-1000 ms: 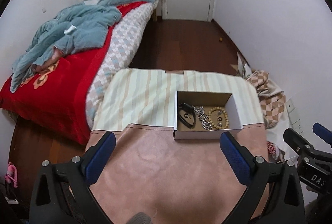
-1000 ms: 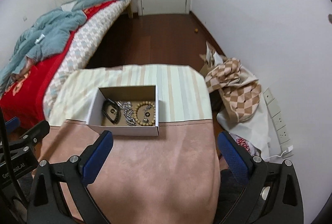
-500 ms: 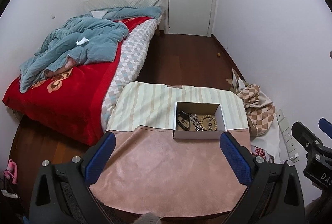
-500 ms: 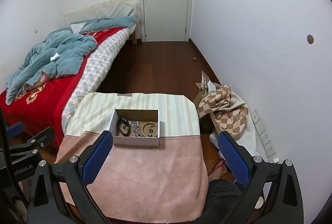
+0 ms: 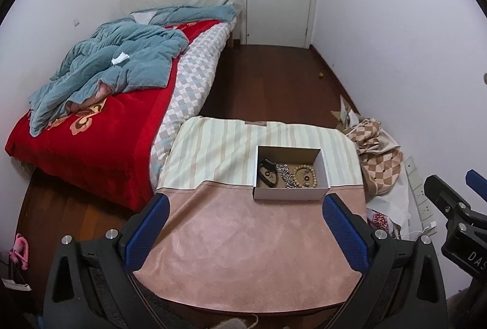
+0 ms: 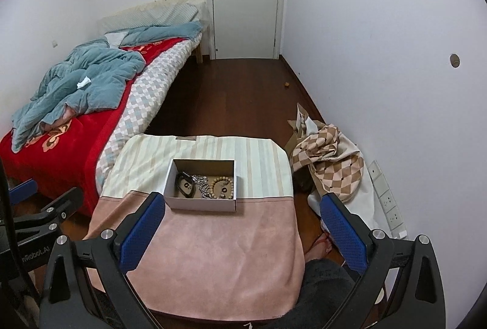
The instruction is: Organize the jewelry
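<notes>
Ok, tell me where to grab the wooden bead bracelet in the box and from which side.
Grip the bead bracelet across one arc of its ring, coming straight down from above. It lies flat on the floor of the open-topped box, whose walls block any sideways approach. Probably take the arc away from the silver chain beside it.

box (image 5: 289,194) – white | cloth (image 5: 243,240) – pink, striped cream | blanket (image 5: 91,143) – red | fingers (image 5: 345,233) – blue

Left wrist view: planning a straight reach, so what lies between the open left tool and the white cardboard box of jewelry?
Only bare pink cloth lies between the left tool and the white cardboard box, shown in the left wrist view.
</notes>
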A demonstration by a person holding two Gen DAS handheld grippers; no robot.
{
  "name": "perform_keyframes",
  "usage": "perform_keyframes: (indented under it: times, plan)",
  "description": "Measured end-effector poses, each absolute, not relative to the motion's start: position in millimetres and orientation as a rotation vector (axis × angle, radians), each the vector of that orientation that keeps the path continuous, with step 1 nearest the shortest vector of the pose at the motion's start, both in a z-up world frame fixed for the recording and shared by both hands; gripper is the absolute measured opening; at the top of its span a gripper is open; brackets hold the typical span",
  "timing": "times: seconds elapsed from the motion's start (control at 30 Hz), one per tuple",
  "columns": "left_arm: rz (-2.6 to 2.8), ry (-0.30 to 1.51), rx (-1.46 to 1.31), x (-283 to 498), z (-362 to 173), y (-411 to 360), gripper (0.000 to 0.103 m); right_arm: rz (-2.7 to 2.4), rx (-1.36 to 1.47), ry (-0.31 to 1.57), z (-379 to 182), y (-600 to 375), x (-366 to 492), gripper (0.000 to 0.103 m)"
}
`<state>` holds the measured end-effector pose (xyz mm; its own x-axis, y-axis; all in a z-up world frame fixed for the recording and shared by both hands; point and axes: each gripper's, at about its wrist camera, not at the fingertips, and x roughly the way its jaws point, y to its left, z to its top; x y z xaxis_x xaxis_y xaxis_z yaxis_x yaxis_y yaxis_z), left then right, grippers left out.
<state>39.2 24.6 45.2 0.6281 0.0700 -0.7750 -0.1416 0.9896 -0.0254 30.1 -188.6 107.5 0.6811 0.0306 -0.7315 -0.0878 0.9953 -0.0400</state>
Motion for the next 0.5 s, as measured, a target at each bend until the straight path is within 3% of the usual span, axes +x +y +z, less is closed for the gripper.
perform_keyframes:
  times: [0.5]
  plan:
    - [0.157,1.011,-0.086,106.3,11.8,27.5,0.103,0.072,-0.064,0.938,70.6,-180.3,109.8,0.103]
